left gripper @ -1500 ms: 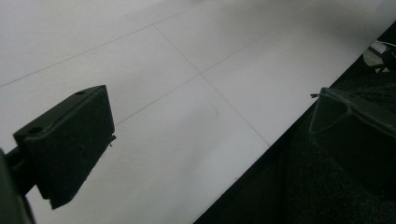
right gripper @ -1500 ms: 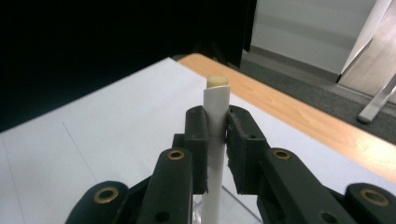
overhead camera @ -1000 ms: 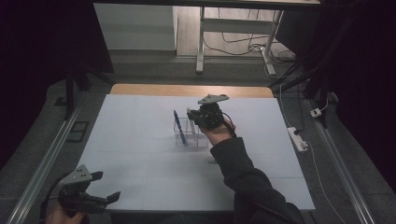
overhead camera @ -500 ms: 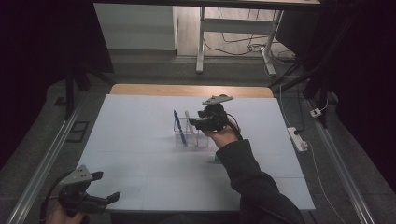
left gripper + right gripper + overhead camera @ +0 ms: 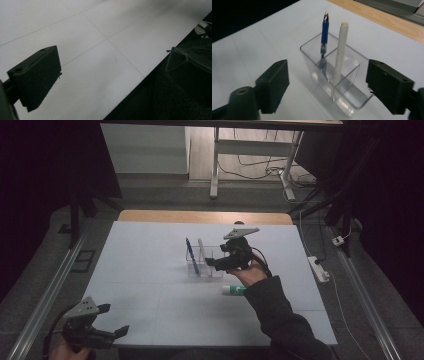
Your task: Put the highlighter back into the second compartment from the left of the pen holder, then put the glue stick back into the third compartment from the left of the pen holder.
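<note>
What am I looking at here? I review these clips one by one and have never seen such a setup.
A person sits at a table covered in white sheets and holds a two-jawed hand tool in each hand. The high view looks down from above; the other two come from small cameras riding on each tool. The right claw has just been opening and holds nothing; its own view looks at a clear divided holder between its jaws, with a blue pen and a white pen standing in it. A glue stick lies nearer the person. The left claw waits open at the table's near edge.
</note>
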`<state>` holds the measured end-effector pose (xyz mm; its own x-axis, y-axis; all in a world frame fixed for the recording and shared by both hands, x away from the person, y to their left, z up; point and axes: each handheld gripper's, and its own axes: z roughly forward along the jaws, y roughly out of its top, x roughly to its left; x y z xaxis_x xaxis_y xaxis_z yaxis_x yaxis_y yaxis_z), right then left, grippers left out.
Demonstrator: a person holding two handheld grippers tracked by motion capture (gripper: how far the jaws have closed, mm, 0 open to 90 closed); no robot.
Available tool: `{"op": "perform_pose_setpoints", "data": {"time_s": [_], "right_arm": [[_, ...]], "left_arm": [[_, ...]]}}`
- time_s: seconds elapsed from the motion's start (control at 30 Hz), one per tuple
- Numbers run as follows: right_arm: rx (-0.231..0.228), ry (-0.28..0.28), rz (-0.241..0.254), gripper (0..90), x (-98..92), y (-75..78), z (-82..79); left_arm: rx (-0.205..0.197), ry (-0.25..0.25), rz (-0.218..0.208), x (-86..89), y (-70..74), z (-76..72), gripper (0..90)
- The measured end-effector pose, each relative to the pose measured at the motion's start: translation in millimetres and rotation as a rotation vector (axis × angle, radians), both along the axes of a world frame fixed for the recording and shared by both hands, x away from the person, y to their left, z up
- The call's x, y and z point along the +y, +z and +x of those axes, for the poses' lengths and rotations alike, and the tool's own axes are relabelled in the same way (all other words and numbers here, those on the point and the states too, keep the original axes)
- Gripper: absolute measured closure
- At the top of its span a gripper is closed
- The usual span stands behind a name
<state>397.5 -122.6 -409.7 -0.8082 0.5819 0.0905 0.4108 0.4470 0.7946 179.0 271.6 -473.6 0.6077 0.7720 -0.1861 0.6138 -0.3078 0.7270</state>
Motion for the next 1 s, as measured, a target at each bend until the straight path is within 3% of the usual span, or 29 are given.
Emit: {"op": "perform_pose_setpoints", "data": {"time_s": [0.17, 0.43, 0.7, 1.0], "right_arm": [[-0.005, 0.027, -0.053, 10.0, -10.8, -2.8, -14.1], [0.028, 0.038, -0.080, 0.3, -34.1, -12.8, -32.7], [0.045, 0.022, -0.116, 0.0, -59.8, -34.1, -50.7], [0.093, -0.004, -0.148, 0.0, -75.9, -47.6, -55.7]], "left_arm": [[-0.001, 0.000, 0.001, -0.2, 0.1, -0.1, 0.1], [0.001, 0.001, 0.000, 0.0, 0.1, 0.0, 0.0], [-0.001, 0.001, -0.002, -0.5, 0.5, -0.4, 0.0], [-0.003, -0.002, -0.003, 0.0, 0.2, -0.3, 0.0]]}}
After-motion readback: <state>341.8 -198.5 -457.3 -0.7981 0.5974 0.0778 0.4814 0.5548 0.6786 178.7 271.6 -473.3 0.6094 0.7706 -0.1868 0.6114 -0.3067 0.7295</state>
